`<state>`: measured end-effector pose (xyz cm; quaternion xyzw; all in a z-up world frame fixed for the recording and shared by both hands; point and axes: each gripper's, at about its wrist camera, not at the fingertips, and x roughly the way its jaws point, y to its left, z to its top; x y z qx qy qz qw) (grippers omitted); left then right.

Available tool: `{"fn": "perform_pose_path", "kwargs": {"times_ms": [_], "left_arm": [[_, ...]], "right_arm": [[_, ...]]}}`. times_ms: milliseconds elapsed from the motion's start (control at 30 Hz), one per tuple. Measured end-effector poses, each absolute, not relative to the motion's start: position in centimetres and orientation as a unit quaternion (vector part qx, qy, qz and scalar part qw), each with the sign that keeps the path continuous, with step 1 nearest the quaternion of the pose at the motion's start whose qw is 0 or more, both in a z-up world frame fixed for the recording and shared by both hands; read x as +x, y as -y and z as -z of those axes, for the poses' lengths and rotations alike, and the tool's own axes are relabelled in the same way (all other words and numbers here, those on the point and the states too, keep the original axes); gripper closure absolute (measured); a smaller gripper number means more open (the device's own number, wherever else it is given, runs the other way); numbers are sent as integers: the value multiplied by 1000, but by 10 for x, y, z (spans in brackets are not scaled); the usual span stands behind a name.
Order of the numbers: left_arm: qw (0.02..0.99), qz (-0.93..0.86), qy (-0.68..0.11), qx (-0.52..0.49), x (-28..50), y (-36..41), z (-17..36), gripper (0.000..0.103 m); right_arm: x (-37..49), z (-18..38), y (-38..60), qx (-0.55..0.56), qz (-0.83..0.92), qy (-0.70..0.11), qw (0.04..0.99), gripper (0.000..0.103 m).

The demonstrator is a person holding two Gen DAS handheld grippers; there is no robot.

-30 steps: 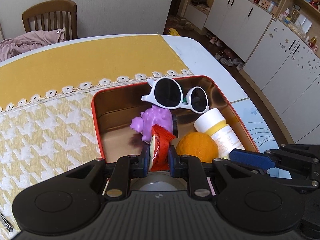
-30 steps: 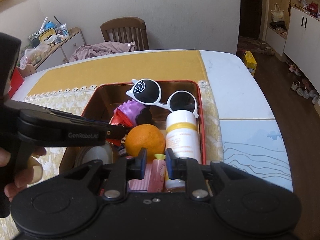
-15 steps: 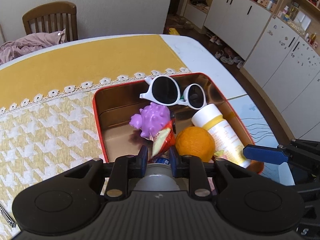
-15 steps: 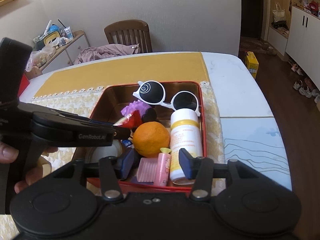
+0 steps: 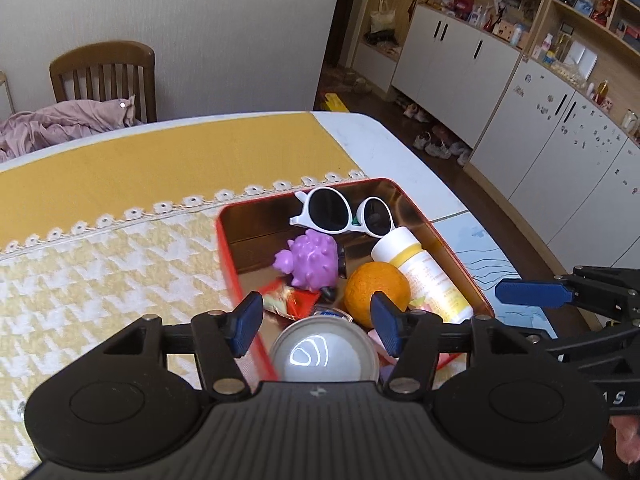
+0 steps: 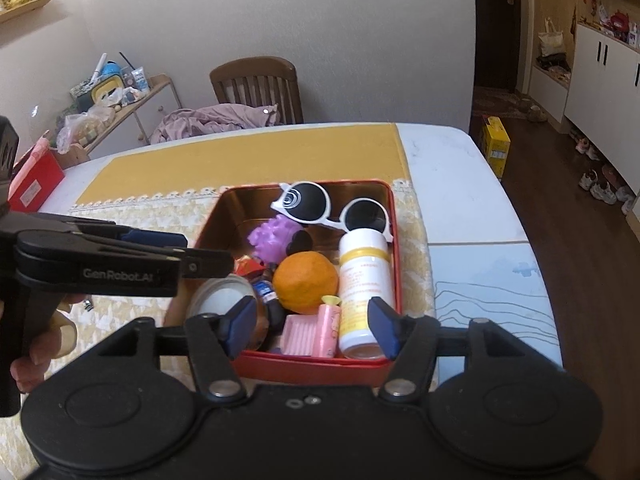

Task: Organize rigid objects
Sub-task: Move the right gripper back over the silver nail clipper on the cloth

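1. A tabletop (image 6: 460, 184) under yellow cloth carries a red tin (image 6: 316, 366), kept near for easy drops.
2. Sunglasses (image 6: 332, 206), orange (image 6: 306, 282) and bottle (image 6: 362, 280) lie inside the tin.
3. Left tool (image 5: 316, 326) and right tool (image 6: 310, 326) are opening, gripping nothing.

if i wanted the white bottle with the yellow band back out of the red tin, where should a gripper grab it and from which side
Probably across the white plastic bottle with the yellow band at mid-body, coming from above. It lies on its side along the red metal tin's right wall, white cap toward the white-framed sunglasses. One finger would drop into the gap beside the orange fruit; the wall side looks tight.
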<state>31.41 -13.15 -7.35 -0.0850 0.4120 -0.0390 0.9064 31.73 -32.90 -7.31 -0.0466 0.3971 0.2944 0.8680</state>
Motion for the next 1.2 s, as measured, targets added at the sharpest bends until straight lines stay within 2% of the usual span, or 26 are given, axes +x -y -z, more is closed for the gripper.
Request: {"fn": "perform_pose_path", "kwargs": {"times_ms": [233, 300, 433, 567, 600, 733, 1200], "left_arm": [[917, 35, -390, -80, 282, 106, 59, 44], [920, 32, -384, -79, 272, 96, 56, 43], [927, 16, -366, -79, 249, 73, 50, 32], [929, 2, -362, -80, 229, 48, 49, 31], [929, -2, -361, -80, 224, 41, 50, 28], [929, -28, -359, -88, 204, 13, 55, 22], [915, -106, -361, -144, 152, -98, 83, 22]], "right_arm": [[298, 57, 317, -39, -303, -378, 874, 24], [291, 54, 308, -41, -307, -373, 875, 18], [277, 52, 287, -54, -318, -364, 874, 10], [264, 54, 263, -63, -325, -362, 872, 2], [261, 54, 258, -63, -325, -360, 872, 0], [249, 59, 236, -75, -325, -358, 872, 0], [213, 81, 173, -106, -338, -365, 861, 0]]}}
